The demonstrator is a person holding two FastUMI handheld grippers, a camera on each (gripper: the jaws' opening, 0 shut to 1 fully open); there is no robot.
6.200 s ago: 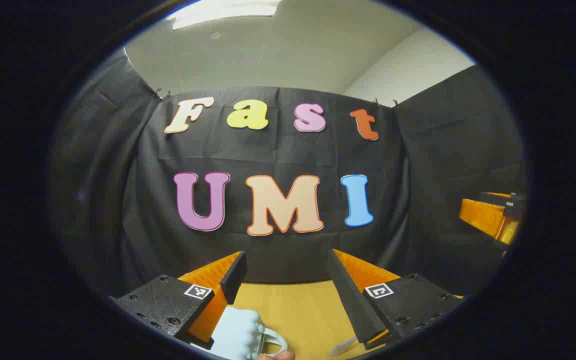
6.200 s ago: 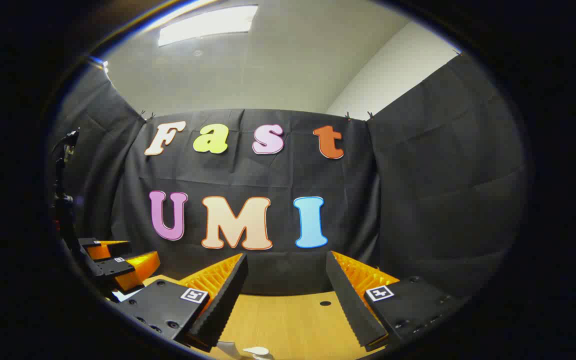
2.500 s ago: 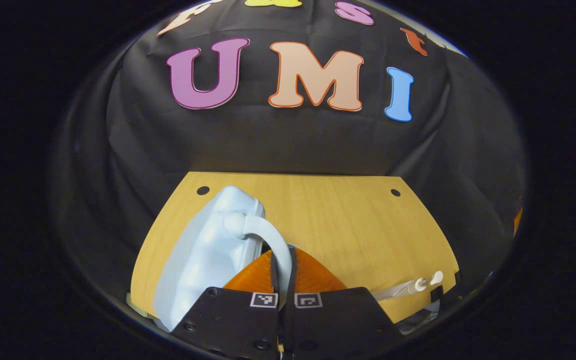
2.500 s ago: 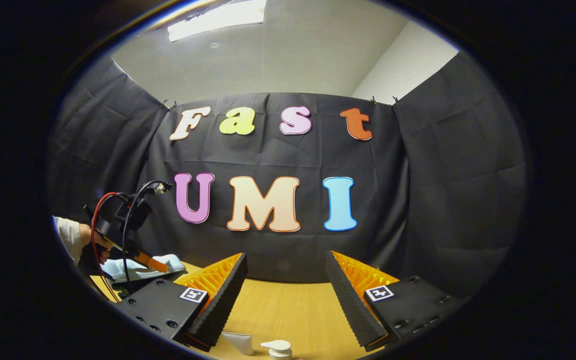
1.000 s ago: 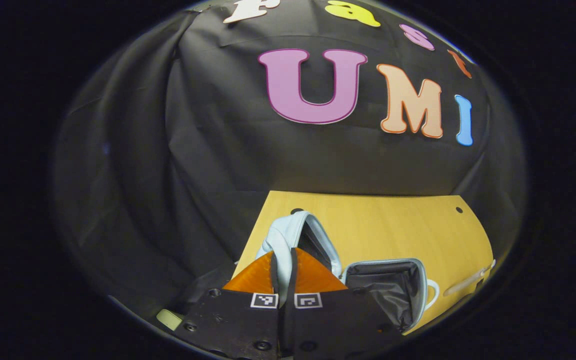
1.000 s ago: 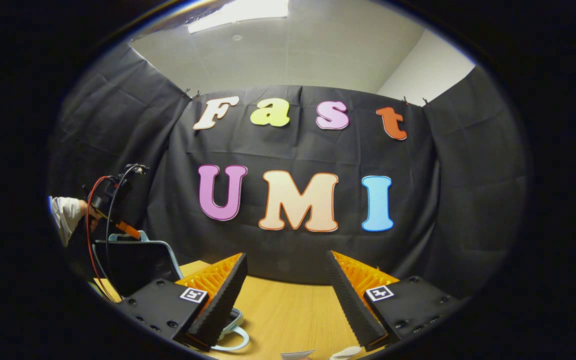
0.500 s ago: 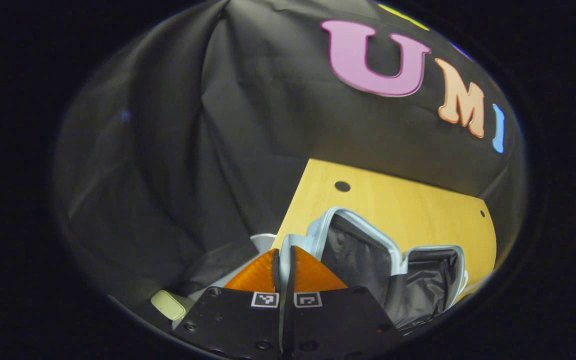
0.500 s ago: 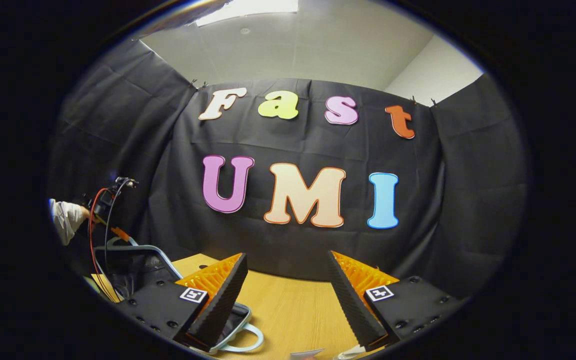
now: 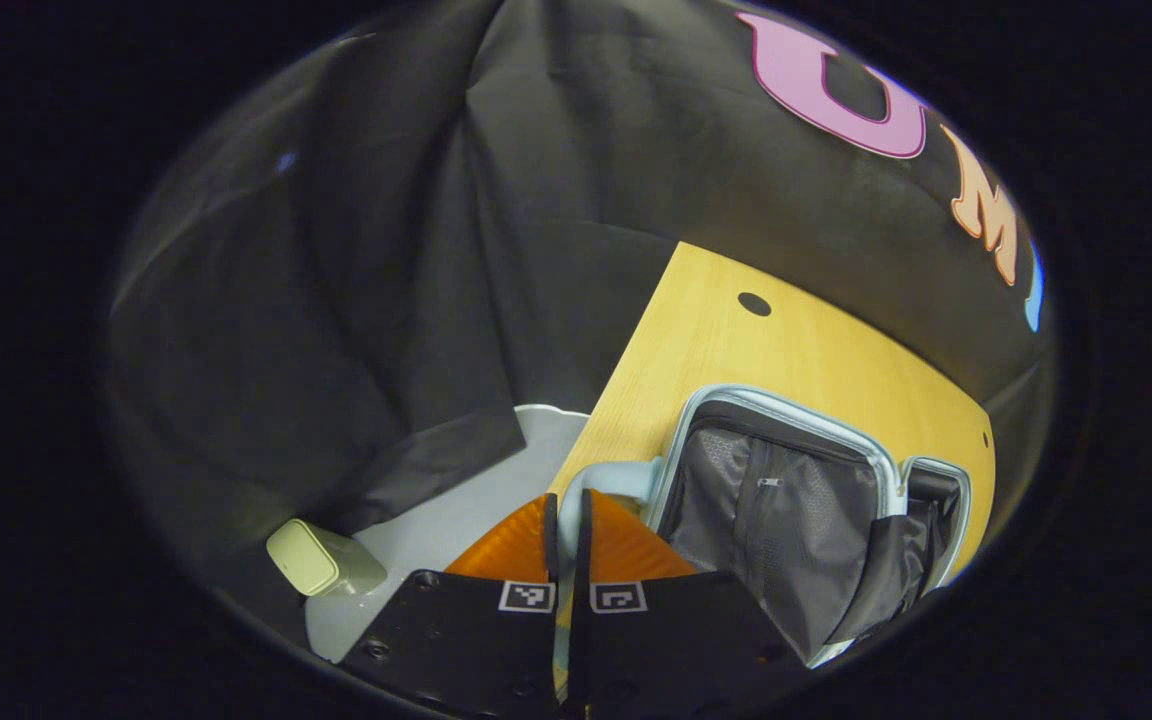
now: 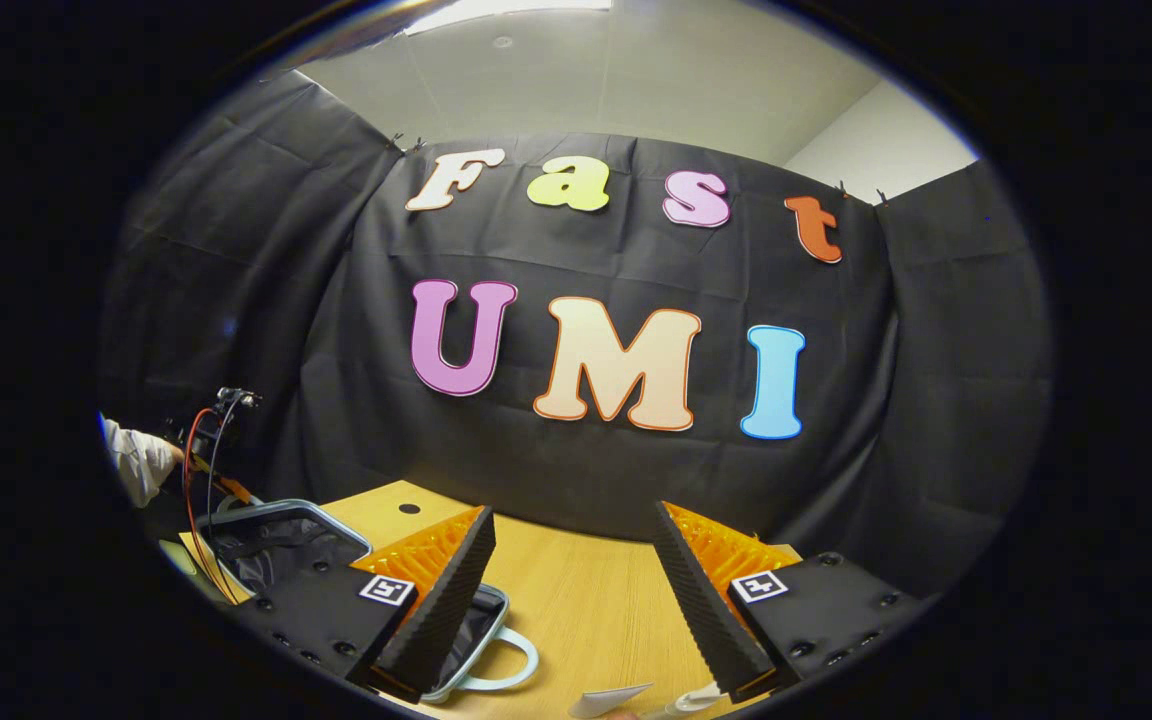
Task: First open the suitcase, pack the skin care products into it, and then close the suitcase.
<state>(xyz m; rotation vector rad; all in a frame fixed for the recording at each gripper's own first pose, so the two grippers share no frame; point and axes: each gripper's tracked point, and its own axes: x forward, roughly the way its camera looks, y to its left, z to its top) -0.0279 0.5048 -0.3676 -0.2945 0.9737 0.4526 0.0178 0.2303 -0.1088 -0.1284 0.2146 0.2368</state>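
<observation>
Here, in the left gripper view, your left hand-held gripper [image 9: 564, 520] pinches the pale handle [image 9: 608, 478] of the suitcase [image 9: 786, 500], which lies splayed open on the tabletop [image 9: 726, 340], its long axis running right. It looks light and stiff-shelled; that handle is your hold. In the right gripper view, your right hand-held gripper [image 10: 576, 570] hangs spread and empty, the suitcase [image 10: 276, 535] lying open to its left.

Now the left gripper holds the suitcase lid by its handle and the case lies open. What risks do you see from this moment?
1. The left gripper is shut on the lid handle right at the table edge; the opened lid may overhang and tip the suitcase off.
2. Letting go abruptly may let the lid drop and jolt the suitcase.
3. The right gripper is open and empty; the skin care products lie at the near edge, where a hasty reach may knock them off.
</observation>
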